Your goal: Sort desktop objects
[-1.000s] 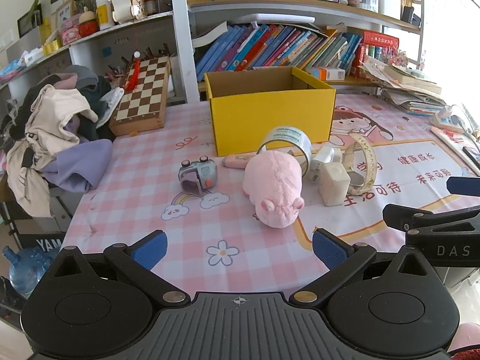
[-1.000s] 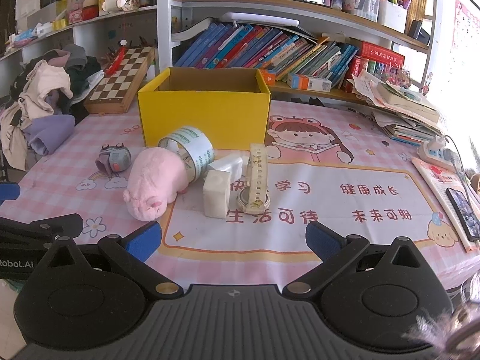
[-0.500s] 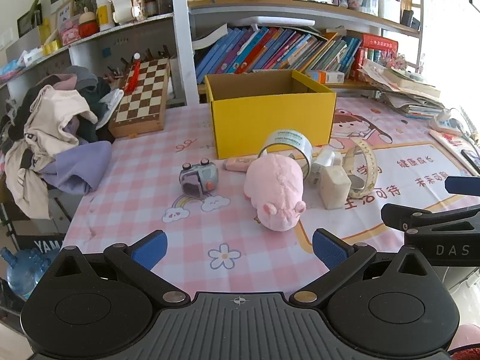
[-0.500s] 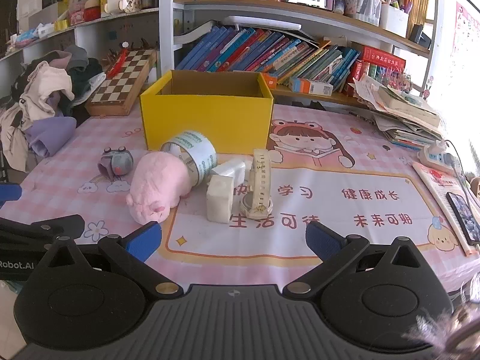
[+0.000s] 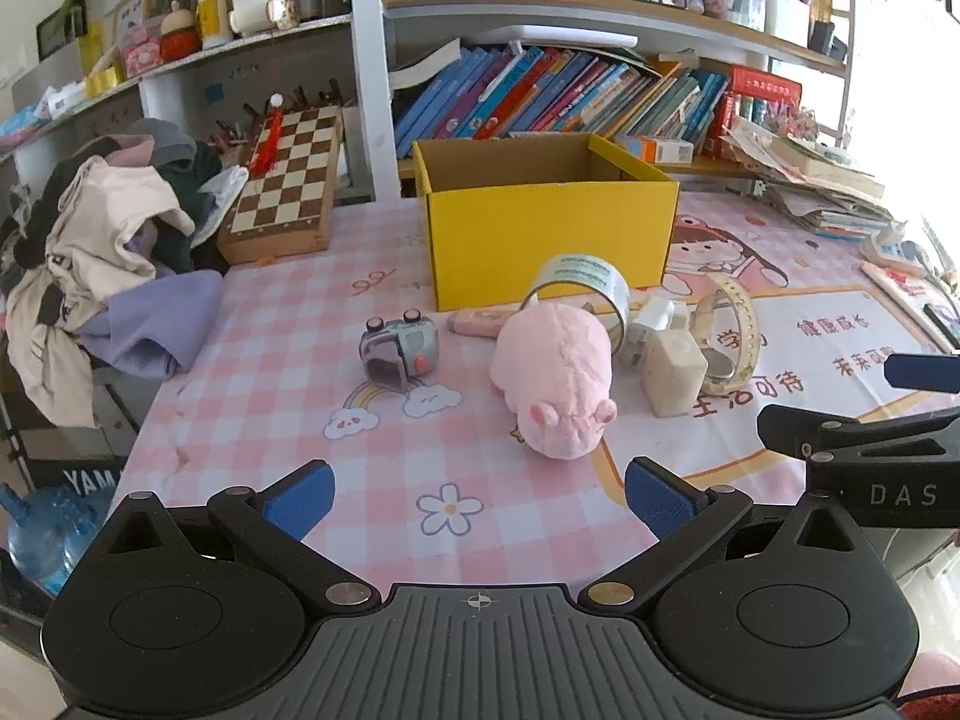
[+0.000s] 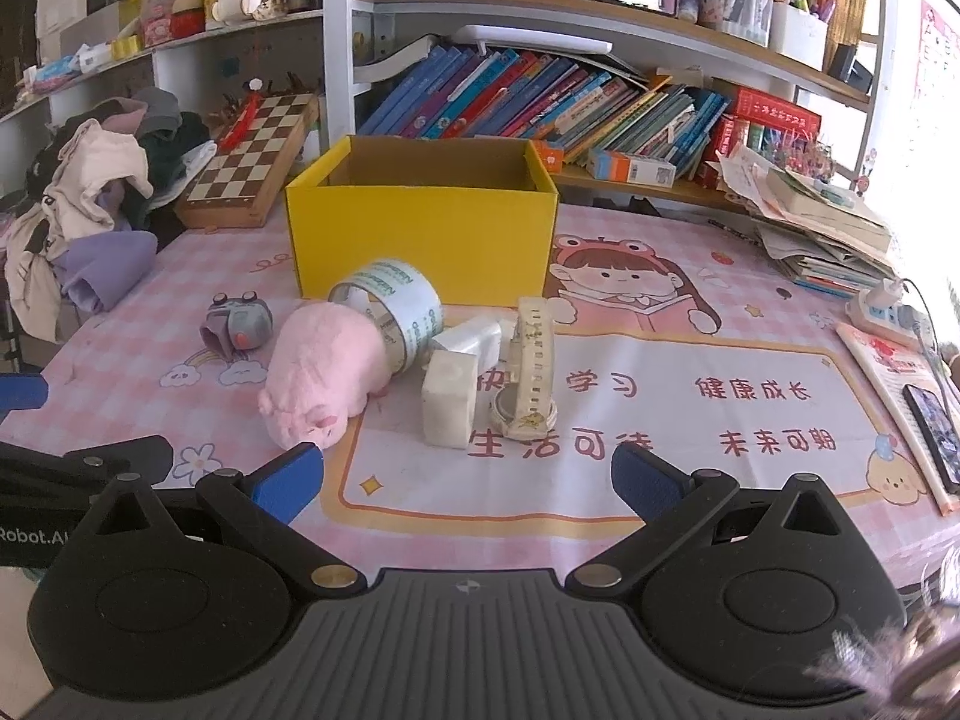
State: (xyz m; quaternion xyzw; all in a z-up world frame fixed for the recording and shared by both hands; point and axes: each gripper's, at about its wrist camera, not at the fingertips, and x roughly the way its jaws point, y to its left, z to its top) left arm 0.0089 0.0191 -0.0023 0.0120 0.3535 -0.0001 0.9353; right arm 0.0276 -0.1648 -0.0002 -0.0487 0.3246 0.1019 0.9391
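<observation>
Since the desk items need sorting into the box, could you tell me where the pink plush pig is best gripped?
Grip the pink plush pig across its rounded back, mid-body, coming down from above with the open left gripper. It lies flat, snout toward the camera, and its flanks look free, though the tape roll sits close behind its rear.

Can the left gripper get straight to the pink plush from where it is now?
Probably yes. The left gripper is open and empty, and only bare tablecloth lies between it and the pink plush. The tape roll leans on the plush's far side.
</observation>
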